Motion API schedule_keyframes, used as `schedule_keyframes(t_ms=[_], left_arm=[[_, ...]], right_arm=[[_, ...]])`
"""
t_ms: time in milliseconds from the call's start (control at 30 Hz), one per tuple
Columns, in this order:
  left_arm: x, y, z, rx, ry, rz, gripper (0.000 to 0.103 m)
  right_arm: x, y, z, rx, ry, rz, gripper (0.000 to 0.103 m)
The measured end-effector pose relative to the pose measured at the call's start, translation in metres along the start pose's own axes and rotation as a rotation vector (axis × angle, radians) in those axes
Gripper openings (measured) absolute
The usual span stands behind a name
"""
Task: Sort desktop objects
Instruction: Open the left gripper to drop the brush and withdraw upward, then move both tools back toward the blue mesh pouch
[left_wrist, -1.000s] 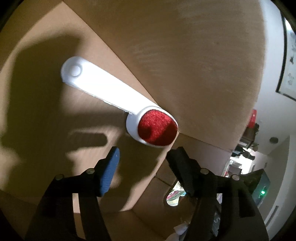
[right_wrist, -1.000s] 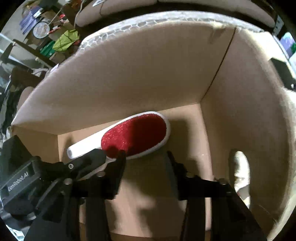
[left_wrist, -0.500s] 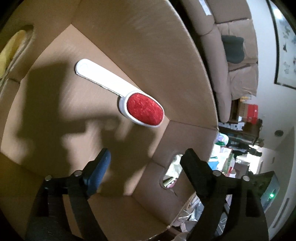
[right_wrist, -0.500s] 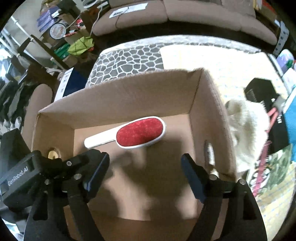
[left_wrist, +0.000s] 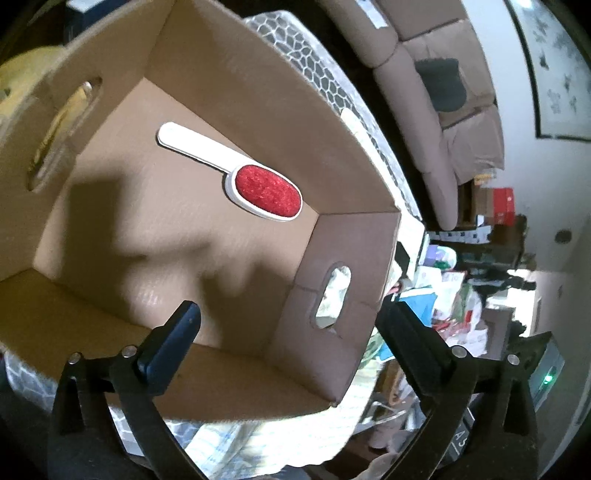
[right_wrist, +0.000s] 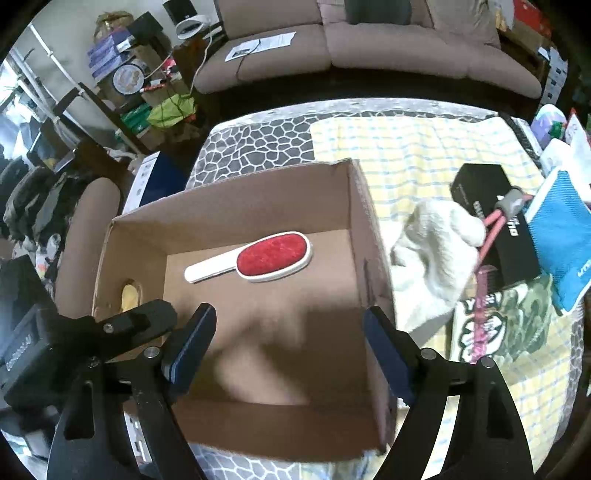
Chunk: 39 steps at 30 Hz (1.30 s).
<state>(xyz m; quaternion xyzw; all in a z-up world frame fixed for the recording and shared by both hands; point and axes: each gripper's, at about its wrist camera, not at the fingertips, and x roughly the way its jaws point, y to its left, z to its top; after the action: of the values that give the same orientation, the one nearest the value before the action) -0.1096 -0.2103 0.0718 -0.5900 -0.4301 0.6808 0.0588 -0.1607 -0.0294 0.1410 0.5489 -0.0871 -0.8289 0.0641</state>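
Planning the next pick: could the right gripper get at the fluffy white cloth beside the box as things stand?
Probably yes. The right gripper is open and empty, and the fluffy white cloth lies uncovered outside the brown cardboard box, on its right.

beige sofa (right_wrist: 369, 48), framed picture (left_wrist: 554, 74)

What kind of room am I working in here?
Most likely a lived-in home living room: a beige sofa, cluttered shelves and a cloth-covered table holding the cardboard box.
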Motion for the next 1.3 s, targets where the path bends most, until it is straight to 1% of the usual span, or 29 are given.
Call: schedule_keyframes(t_ms=[267,400,467,733,967,1167,1300], left_arm=[[-0.029,-0.02,-0.026,0.129,-0.074,0.094,0.103],[-0.039,-0.025,-0.042,0.169,-0.102,0.134,0.103],[-0.041,-0.026,-0.049,0.18,-0.105,0.139,0.103],[-0.041,-0.034,-0.08,0.277,-0.12,0.206,0.103],[-0.044,-0.055,-0.113,0.411,-0.163,0.289,0.103],[-0.037,-0.077,-0.136,0.492,-0.18,0.325,0.103],[-0.026,-0.09,-0.149,0.518,-0.176,0.329,0.103]], right_arm=[[-0.028,-0.005,-0.021,-0.03,-0.032,0.002,0.085],[-0.041,-0.01,-0.031,-0.026,-0.046,0.007,0.085],[-0.046,-0.014,-0.035,-0.026,-0.052,0.006,0.085],[-0.062,-0.036,-0.056,-0.034,-0.073,-0.023,0.085],[-0.077,-0.062,-0.071,-0.017,-0.093,-0.032,0.085],[-0.089,-0.089,-0.081,-0.009,-0.109,-0.05,0.085],[-0.095,-0.109,-0.085,0.006,-0.112,-0.058,0.085]])
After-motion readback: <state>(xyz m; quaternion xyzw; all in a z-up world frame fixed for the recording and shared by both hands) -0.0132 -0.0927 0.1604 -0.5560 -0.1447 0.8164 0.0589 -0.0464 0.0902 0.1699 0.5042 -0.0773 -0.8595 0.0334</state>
